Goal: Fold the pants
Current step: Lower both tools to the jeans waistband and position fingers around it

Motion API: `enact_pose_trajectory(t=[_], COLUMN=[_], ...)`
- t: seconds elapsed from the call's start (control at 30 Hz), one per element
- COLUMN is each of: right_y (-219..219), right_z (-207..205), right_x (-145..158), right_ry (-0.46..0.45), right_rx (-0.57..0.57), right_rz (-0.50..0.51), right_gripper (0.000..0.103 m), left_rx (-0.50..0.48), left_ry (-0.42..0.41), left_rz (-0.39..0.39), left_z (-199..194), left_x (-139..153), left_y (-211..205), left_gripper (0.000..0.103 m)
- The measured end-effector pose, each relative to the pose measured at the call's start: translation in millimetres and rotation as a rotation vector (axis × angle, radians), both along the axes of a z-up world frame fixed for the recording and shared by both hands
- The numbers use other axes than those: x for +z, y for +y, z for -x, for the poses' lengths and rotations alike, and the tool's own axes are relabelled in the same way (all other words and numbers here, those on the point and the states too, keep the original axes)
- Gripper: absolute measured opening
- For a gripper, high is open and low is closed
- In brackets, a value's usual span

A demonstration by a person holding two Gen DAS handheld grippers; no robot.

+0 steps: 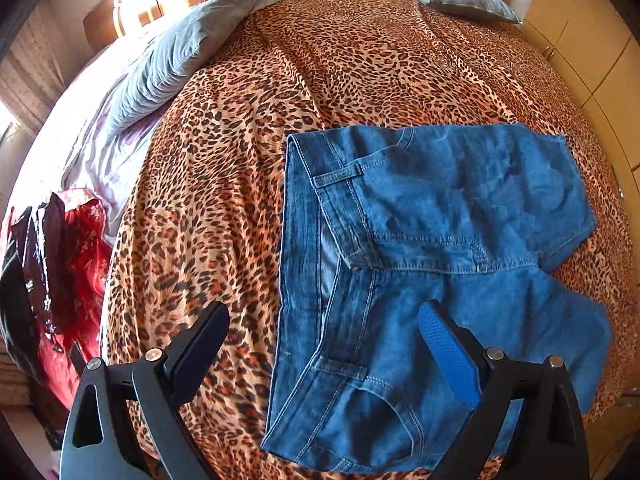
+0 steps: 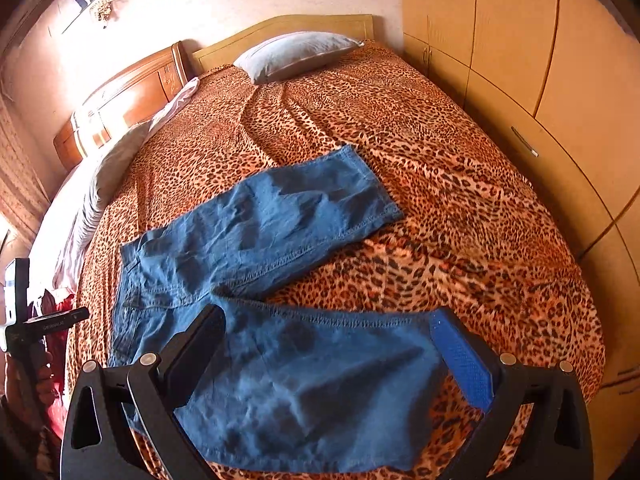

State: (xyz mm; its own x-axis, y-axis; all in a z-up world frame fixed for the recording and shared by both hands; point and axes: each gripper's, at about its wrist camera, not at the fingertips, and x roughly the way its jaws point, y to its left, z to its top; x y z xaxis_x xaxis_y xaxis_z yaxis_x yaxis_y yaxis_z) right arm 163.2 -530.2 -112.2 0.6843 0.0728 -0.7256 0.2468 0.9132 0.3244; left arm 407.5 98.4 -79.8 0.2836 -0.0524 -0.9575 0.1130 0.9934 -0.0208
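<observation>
Blue denim pants lie spread on the leopard-print bed cover, waistband to the left, two short legs pointing right and apart. My left gripper is open above the waistband, holding nothing. In the right wrist view the pants show both legs. My right gripper is open over the near leg's hem end, its jaws wide on either side of the leg, gripping nothing. The left gripper's handle shows at that view's left edge.
Grey-blue pillows lie near the headboards. A white sheet and red clothing lie at the left. Wooden wardrobe doors run along the bed's right side.
</observation>
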Motion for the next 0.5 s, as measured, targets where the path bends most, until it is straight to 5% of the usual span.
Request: enact_pose_trajectory(t=[0.27,0.37,0.5], right_y=[-46.7,-58.2,-64.2], right_z=[-107.0,-154.0,-204.7], right_x=[10.6,2.9,-11.9], right_ry=[0.009,0.032,0.061], right_rx=[0.110,0.165,0.199], right_rz=[0.023,-0.006,-0.030], right_gripper=[0.102,0.101,0.101], left_rx=[0.066,0.128,0.174], left_ry=[0.121,0.207,0.267], left_rz=[-0.001,0.082,0.097], left_z=[-89.2,-121.4,-162.1], left_x=[8.2,-4.2,-31.5], left_y=[17.1,22.6,21.2], left_gripper=[0.097,0.097,0.097])
